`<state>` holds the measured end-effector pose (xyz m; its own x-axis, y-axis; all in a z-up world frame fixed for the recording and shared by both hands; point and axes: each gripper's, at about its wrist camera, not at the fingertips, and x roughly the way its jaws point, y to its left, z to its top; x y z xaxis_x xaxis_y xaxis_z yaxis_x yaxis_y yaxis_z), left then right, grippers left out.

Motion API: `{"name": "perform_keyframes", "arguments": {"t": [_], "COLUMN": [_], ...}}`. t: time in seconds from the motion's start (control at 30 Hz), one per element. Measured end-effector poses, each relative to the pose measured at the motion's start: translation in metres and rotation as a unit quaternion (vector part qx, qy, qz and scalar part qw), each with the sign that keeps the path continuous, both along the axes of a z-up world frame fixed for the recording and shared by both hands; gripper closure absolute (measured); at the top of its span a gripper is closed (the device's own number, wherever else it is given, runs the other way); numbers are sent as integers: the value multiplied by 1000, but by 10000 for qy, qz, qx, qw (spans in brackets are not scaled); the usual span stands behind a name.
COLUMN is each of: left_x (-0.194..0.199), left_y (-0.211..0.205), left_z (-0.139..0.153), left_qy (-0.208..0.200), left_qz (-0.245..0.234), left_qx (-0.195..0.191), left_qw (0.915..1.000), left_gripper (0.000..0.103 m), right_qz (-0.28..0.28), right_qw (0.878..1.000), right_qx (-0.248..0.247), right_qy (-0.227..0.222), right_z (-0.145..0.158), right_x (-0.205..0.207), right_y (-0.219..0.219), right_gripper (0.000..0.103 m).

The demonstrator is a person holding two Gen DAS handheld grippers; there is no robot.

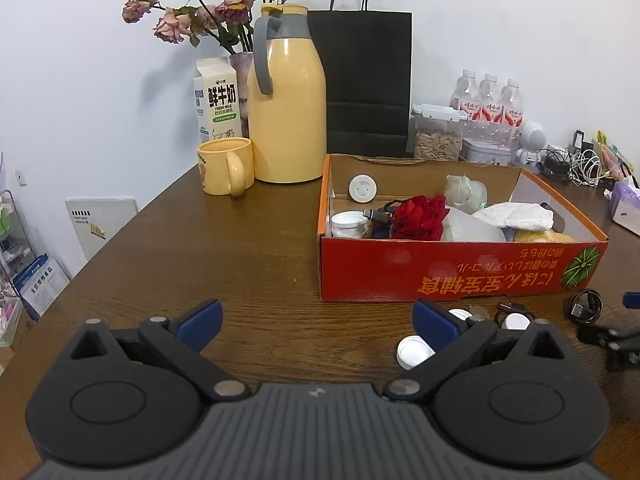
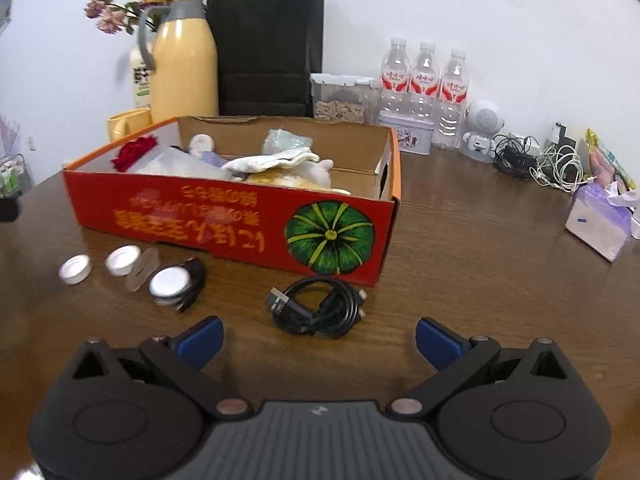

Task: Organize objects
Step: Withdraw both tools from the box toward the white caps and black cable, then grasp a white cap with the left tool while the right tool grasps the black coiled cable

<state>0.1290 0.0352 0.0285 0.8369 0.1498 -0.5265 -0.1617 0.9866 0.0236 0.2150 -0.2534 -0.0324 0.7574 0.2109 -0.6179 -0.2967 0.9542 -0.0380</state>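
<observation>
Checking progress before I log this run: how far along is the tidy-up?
Partly done. The red box already holds a red flower, a cloth and other bits. Nothing is in hand: the left gripper and the right gripper both have open, empty jaws. Left on the table in front of the box: three white caps, a clear piece and the coiled black cable.
</observation>
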Motion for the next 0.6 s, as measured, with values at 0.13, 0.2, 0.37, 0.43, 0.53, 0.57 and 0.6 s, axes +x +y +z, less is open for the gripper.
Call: {"name": "perform_keyframes", "arguments": {"t": [0.13, 0.2, 0.37, 0.43, 0.53, 0.57, 0.6], "left_x": [1, 2, 4, 4, 4, 4, 5], "left_y": [-1, -3, -5, -7, -8, -9, -9], "left_z": [-1, -2, -4, -5, -5, -6, -7], "left_qy": [14, 29, 48, 55, 67, 75, 92], "left_qz": [-19, -35, -73, -88, -130, -137, -145], "left_qx": [-1, -1, -25, -24, -25, -23, -19], "left_qw": [10000, 10000, 10000, 9999, 9999, 9999, 9998], "left_gripper": [0, 0, 0, 0, 0, 0, 0], "right_qz": [-47, -43, 141, 184, 197, 206, 213], "right_qw": [9997, 9994, 9994, 9993, 9991, 9989, 9987], "right_qx": [110, 253, 309, 332, 345, 364, 379], "right_qy": [204, 214, 57, 20, -141, -210, -275], "right_z": [-7, -8, -6, -6, -3, -1, 1], "right_x": [25, 29, 21, 17, 8, 4, -1], "right_y": [6, 5, 8, 9, 10, 9, 9], "right_gripper": [15, 20, 48, 50, 50, 50, 50]}}
